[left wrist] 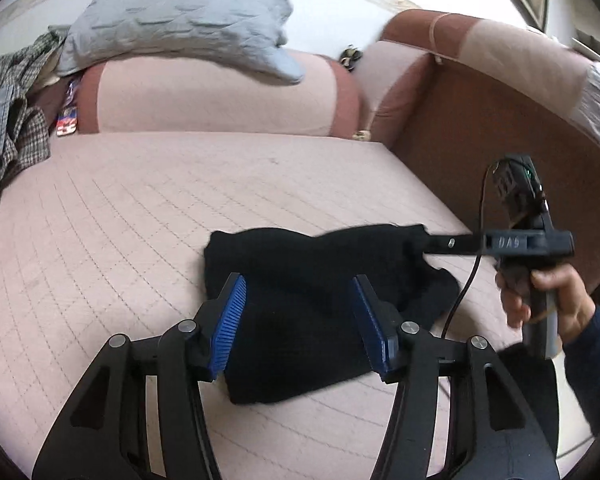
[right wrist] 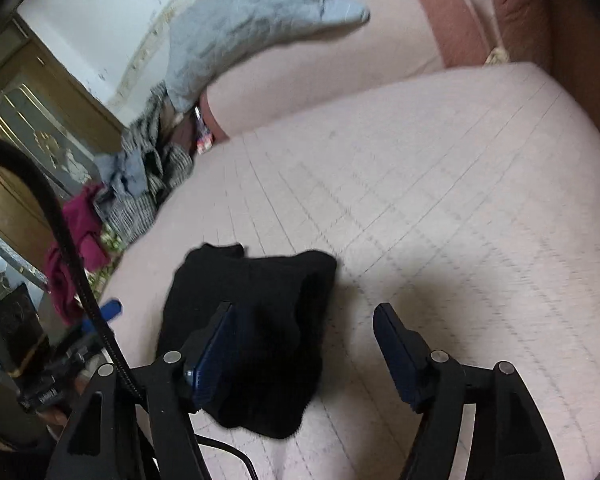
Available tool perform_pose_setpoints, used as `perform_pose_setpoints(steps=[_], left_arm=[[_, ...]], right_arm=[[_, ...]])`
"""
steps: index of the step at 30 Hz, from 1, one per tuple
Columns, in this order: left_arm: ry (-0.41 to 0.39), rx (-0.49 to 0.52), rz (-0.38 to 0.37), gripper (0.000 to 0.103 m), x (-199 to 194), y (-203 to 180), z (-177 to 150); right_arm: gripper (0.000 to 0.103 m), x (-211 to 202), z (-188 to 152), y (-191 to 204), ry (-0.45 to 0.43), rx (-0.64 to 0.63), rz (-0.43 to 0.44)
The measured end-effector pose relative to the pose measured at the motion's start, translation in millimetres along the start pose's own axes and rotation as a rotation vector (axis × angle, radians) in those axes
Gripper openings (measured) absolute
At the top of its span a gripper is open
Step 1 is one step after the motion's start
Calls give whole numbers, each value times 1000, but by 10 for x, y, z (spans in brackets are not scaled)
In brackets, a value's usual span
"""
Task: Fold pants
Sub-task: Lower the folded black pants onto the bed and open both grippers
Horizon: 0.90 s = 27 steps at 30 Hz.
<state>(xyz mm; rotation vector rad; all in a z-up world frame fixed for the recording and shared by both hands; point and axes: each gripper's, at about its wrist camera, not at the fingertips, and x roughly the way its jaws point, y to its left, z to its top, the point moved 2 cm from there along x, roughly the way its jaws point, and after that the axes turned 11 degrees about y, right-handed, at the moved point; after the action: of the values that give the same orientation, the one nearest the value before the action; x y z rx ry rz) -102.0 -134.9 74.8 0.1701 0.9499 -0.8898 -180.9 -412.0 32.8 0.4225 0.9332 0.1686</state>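
Observation:
The black pants [left wrist: 300,320] lie as a folded bundle on the pink quilted sofa seat [left wrist: 140,220]. My left gripper [left wrist: 300,316] hovers over the bundle's near half with its blue pads [left wrist: 230,320] spread apart, open, not pressing the cloth. In the left wrist view, a hand [left wrist: 548,296] holds the right gripper [left wrist: 436,245] at the bundle's far right corner. In the right wrist view, the right gripper [right wrist: 306,352] stands open, its left finger over the pants [right wrist: 256,312] and its right finger over bare seat.
A grey pillow [left wrist: 180,20] rests on the sofa back. Checked and grey clothes [left wrist: 12,120] are heaped at the seat's left end, with a magenta garment [right wrist: 80,248] beyond. The brown armrest [left wrist: 480,140] walls the right side. A black cable [right wrist: 60,220] hangs near the right gripper.

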Motion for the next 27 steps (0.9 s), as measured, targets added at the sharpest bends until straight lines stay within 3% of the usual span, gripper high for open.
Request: perform_pose_setpoints(steps=[1,2,3,4,7,11,13,16,17,19,22,27], left_arm=[[3,2,10,55,61,5,23],[8,2,28,55,117,15,53],[16,-1,45,55,175,33,81],[31,-4,63,55,254,54,119],[53,-13,104,55,408,90,170],[49,-51,150,55,507,141,216],[68,-80,170,55,576,182,224],[104,-113,198,55,695,241,190],[108,-114,207,55,721,252,175],[106,-111,215,55,738,265,141],[110,-127,205,55,727,298,151],[115,-148,203,55,688,297,155]], right_arm=[[68,73,31,21,12,3,-2],[59,132,61,55,14,-2,0],[48,168,94,130,2,-28,6],[28,174,104,156,-7,-47,-2],[14,133,187,394,-61,-130,-52],[13,23,298,564,-131,-186,11],[13,68,307,515,-111,-173,-2],[13,351,230,321,23,-141,-181],[13,378,173,272,24,-138,-196],[17,301,120,213,-8,-98,-145],[31,193,74,161,-25,-59,-137],[31,-47,-29,324,-76,-125,-156]])
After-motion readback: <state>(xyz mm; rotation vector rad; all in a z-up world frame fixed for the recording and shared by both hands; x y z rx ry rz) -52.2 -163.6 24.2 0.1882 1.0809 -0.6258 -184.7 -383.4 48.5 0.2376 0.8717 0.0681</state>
